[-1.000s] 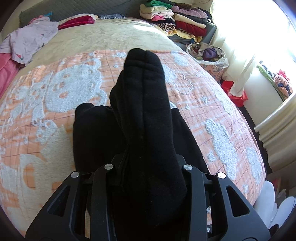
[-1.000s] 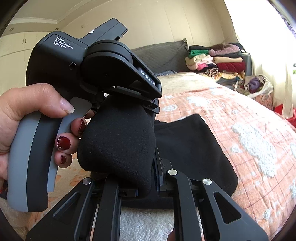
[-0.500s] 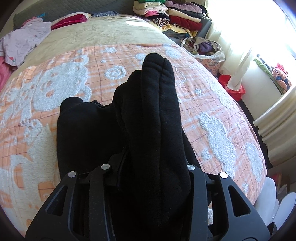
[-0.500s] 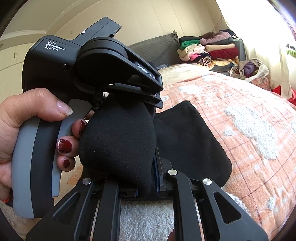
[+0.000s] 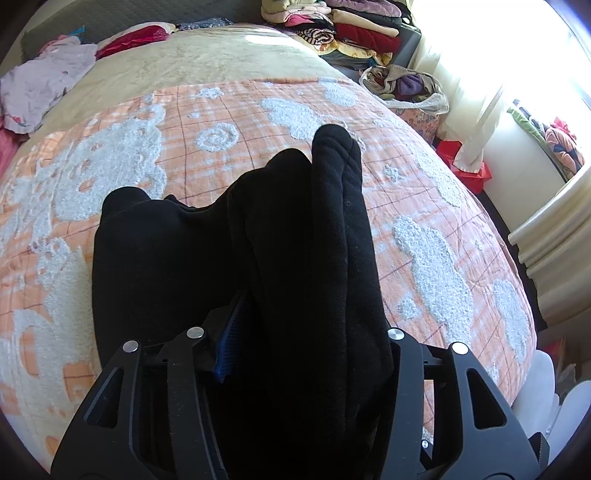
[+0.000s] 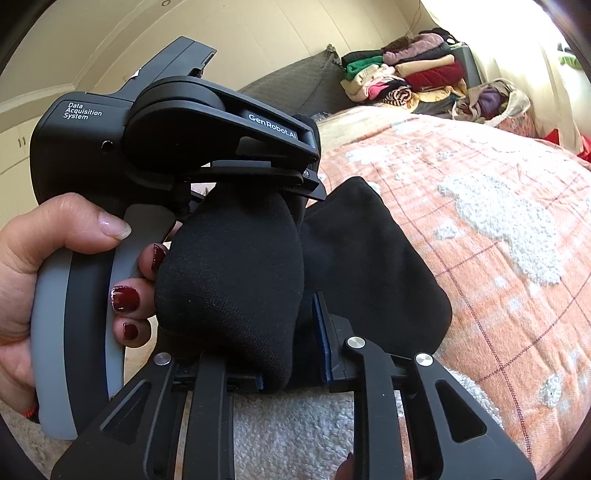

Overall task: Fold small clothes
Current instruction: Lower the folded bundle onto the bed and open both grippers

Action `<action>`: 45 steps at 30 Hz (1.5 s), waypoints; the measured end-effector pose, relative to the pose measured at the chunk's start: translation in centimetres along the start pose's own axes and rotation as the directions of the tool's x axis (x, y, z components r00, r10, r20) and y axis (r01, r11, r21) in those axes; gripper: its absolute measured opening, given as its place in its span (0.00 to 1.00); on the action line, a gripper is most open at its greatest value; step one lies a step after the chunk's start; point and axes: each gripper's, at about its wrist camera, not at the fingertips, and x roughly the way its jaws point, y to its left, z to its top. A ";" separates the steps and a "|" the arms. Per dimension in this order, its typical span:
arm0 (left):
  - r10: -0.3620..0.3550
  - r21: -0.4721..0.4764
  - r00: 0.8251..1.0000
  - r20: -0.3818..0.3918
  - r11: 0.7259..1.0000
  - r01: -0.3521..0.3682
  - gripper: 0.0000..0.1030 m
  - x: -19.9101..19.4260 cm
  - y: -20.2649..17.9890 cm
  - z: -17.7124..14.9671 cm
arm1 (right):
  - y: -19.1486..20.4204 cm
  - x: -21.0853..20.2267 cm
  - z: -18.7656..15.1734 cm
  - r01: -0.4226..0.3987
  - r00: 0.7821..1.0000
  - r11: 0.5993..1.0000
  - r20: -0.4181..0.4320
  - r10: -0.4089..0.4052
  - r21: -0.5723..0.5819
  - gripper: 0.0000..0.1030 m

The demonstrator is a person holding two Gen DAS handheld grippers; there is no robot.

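A small black fleece garment lies partly on the orange and white bedspread. A thick folded ridge of it rises between the jaws of my left gripper, which are opening; the left blue pad shows bare beside the cloth. In the right wrist view a rounded bulge of the same garment sits between the jaws of my right gripper, also opening, with the right blue pad uncovered. A hand holds the left gripper's black body just above that bulge.
Folded clothes are stacked at the far right of the bed, beside a bag of laundry. A pale lilac garment and a red one lie at the far left. A white windowsill runs along the right.
Both pairs of jaws have spread apart, baring blue pads that were pressed into the cloth. Both grippers have sunk a little toward the bed, and the black ridge has slumped and widened.
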 end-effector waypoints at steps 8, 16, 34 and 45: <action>-0.091 -0.031 0.996 -0.003 0.995 0.091 0.71 0.0 0.0 0.1 | -2.1 0.3 -0.3 -0.014 0.999 0.995 -0.043 0.018 0.096 0.26; -0.118 -0.008 0.988 0.097 0.993 0.119 0.76 -3.6 0.8 0.2 | -4.5 -0.4 -0.1 -0.080 0.995 0.976 -0.050 0.092 0.203 0.27; 0.009 -0.020 0.995 0.102 1.000 -0.007 0.77 -4.4 8.6 -5.8 | -7.7 3.2 6.6 -0.190 0.934 0.922 -0.228 0.276 0.339 0.78; 0.043 0.029 0.994 0.103 0.999 -0.046 0.77 -4.2 7.5 -6.8 | -4.5 6.6 9.2 -0.087 0.930 0.992 -0.349 0.113 0.091 0.29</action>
